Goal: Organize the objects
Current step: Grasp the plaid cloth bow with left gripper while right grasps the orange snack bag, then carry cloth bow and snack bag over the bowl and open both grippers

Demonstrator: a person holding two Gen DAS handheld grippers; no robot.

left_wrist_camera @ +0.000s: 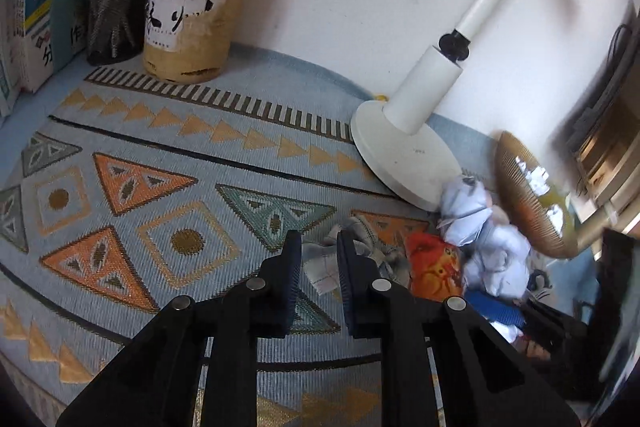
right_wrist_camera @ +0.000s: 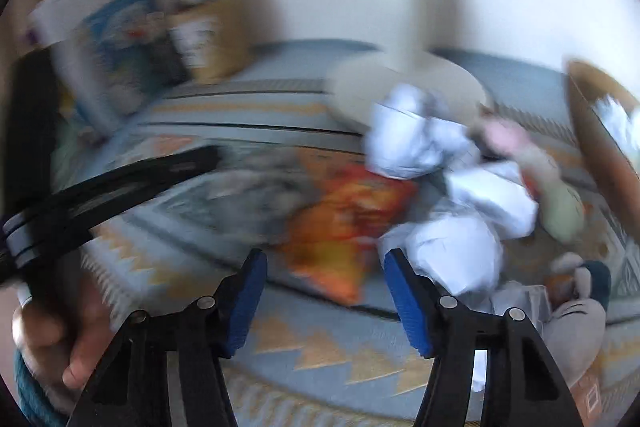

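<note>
My left gripper (left_wrist_camera: pixel 319 247) is shut on a grey crumpled cloth (left_wrist_camera: pixel 320 271) that lies on the patterned blue mat (left_wrist_camera: pixel 180 155). Just to its right lies an orange snack bag (left_wrist_camera: pixel 434 267), and beyond that a heap of white crumpled paper (left_wrist_camera: pixel 480 239). In the blurred right wrist view, my right gripper (right_wrist_camera: pixel 326 267) stands open with its blue pads (right_wrist_camera: pixel 248 291) apart. The orange snack bag (right_wrist_camera: pixel 344 211) lies just ahead of its fingertips, untouched. The white crumpled paper (right_wrist_camera: pixel 440 195) sits to the right. The left gripper (right_wrist_camera: pixel 120 179) reaches in from the left to the grey cloth (right_wrist_camera: pixel 256 187).
A white lamp base (left_wrist_camera: pixel 400 147) stands at the wall. A wicker basket (left_wrist_camera: pixel 528 195) lies tipped at the right. A tan pen holder (left_wrist_camera: pixel 192 23), a black mesh pen cup (left_wrist_camera: pixel 112 19) and books (left_wrist_camera: pixel 36 7) stand at the back left. A grey plush toy (right_wrist_camera: pixel 576 311) lies near right.
</note>
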